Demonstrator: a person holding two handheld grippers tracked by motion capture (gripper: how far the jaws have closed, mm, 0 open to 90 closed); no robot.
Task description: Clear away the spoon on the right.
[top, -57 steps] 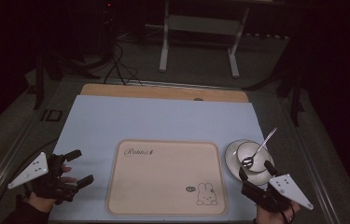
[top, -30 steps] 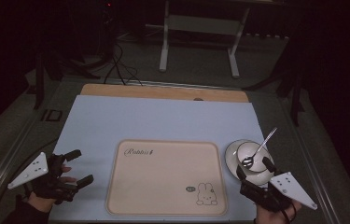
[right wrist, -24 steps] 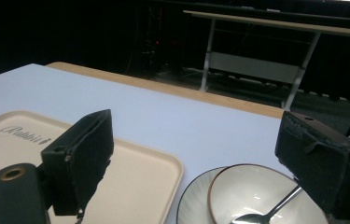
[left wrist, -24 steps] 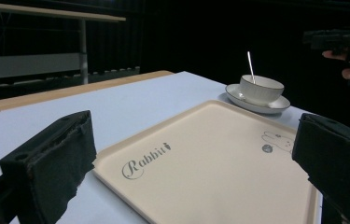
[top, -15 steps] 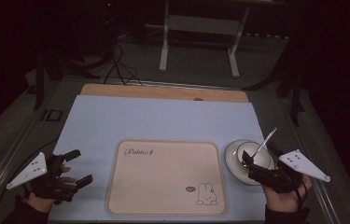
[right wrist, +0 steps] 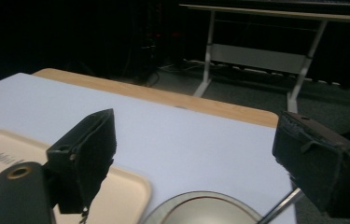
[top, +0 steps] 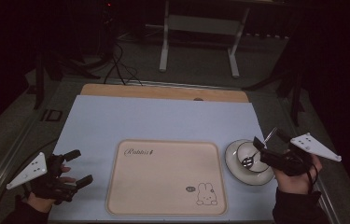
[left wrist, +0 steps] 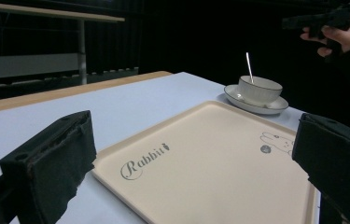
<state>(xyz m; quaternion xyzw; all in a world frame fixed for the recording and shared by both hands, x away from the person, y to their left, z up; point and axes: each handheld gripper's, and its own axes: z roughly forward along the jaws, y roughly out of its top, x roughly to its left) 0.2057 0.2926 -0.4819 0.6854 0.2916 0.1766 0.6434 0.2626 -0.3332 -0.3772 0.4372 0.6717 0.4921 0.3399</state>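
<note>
A beige tray (top: 163, 177) printed with "Rabbit" and a small rabbit lies at the table's near middle. To its right, a white cup (top: 247, 151) stands on a white saucer (top: 232, 161) with a metal spoon (top: 255, 151) leaning in it. My right gripper (top: 268, 138) hovers open just above the cup's right side, its jaws either side of the spoon handle (right wrist: 275, 207). My left gripper (top: 79, 166) rests open on the table left of the tray, aimed across the tray (left wrist: 200, 154) at the cup (left wrist: 259, 88).
A pale blue mat (top: 163, 121) covers the table, with a wooden strip (top: 163, 92) along the far edge. A metal-legged bench (top: 198, 23) and cables (top: 116, 70) sit on the dark floor behind. The table edge lies close to the saucer's right.
My right gripper has risen from the table's front right corner and moved forward over the cup and saucer. The left gripper has stayed where it was.
</note>
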